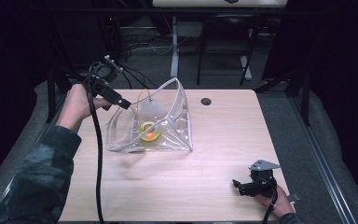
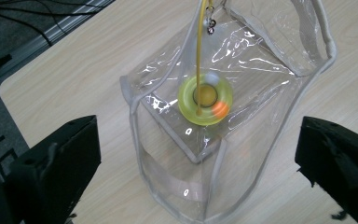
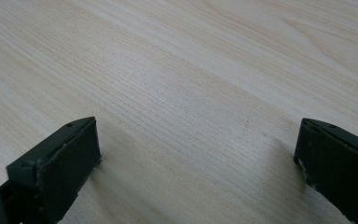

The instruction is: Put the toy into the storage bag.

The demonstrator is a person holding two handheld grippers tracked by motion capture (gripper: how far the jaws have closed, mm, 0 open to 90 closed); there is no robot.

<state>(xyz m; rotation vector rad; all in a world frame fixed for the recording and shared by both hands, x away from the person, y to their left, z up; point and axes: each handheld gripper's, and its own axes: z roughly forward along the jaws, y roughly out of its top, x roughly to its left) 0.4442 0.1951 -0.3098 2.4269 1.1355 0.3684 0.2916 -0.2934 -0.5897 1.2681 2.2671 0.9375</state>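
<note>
A clear plastic bag [image 1: 173, 112] stands open on the wooden table [image 1: 223, 140], left of centre. Inside it lies a yellow-green ring [image 1: 149, 130] with an orange ball [image 1: 149, 136] against it. My left gripper [image 1: 125, 103] hovers at the bag's upper left rim, jaws wide open and empty. In the left gripper view the bag [image 2: 261, 60] sits below my left gripper [image 2: 198, 128], with the ring [image 2: 186, 100], the orange ball [image 2: 220, 109] and a thin yellow cord [image 2: 198, 56] seen through the mouth. My right gripper [image 1: 237, 185] rests open at the table's front right; in its own view my right gripper [image 3: 198, 130] faces bare wood.
A round cable hole [image 1: 206, 101] sits near the table's far edge. Behind the table stand desk legs [image 1: 175, 46] and loose cables on the floor. The left gripper's black cable [image 1: 98, 154] trails down over the table's left side.
</note>
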